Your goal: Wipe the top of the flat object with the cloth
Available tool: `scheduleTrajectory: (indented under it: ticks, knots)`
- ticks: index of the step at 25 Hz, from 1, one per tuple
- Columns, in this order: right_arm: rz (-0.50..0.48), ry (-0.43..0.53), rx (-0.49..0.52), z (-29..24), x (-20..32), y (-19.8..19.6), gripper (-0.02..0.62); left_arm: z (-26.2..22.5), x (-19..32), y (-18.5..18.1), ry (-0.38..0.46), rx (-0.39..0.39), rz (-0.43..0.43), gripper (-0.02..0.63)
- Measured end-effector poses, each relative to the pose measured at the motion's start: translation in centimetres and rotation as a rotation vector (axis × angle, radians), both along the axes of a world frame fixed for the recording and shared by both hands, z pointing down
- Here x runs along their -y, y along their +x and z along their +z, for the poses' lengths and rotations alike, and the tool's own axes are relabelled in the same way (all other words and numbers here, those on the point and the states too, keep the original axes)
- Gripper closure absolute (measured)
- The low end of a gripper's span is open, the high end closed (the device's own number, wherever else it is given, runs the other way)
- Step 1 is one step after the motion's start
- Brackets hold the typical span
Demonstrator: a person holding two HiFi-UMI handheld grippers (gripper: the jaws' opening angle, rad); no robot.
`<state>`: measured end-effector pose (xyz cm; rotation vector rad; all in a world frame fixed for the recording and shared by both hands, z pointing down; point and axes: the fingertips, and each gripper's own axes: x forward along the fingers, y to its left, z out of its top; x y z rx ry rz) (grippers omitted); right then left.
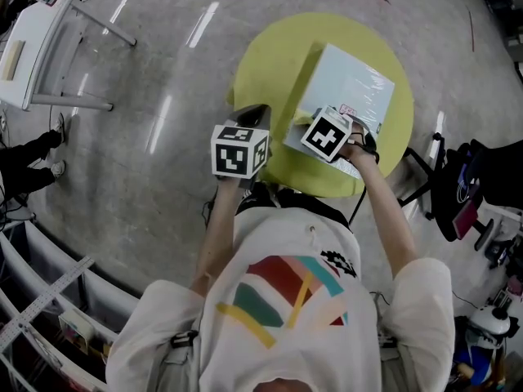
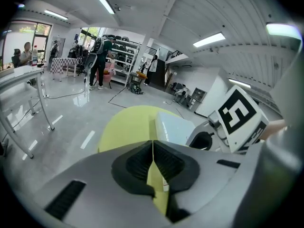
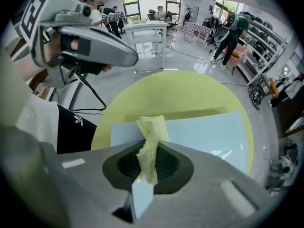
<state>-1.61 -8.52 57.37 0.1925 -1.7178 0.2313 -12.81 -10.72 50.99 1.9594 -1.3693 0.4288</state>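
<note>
Right hand-held gripper [image 3: 151,161] clamped on yellow cloth [image 3: 152,127], over the panel's [image 3: 204,132] near edge. Panel lies flat toward the counter's [image 3: 190,91] right edge. Left hand-held gripper [image 2: 153,148] closed, empty.

**Three cameras, one shared table**

My head camera looks steeply down from above the shoulders onto the round table [image 1: 270,72]. The camera on the left gripper [image 2: 153,148] sits low and faces across the table into the room. The one on the right gripper [image 3: 151,148] hovers close over the flat panel [image 3: 209,127]. All three views take in table and panel.
</note>
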Motion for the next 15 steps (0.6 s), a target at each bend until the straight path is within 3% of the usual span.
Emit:
scheduleTrajectory:
  ticks: [8,15]
  knots:
    - [-0.024,-0.029,0.016,-0.2,-3.5,-0.8,0.569,-0.3,0.9,0.1,0.01,0.001,0.018,0.589]
    - [-0.091,-0.076,0.087,-0.5,-7.3,-2.8,0.569,-1.0,1.4,0.1,0.031,-0.001,0.017,0.589]
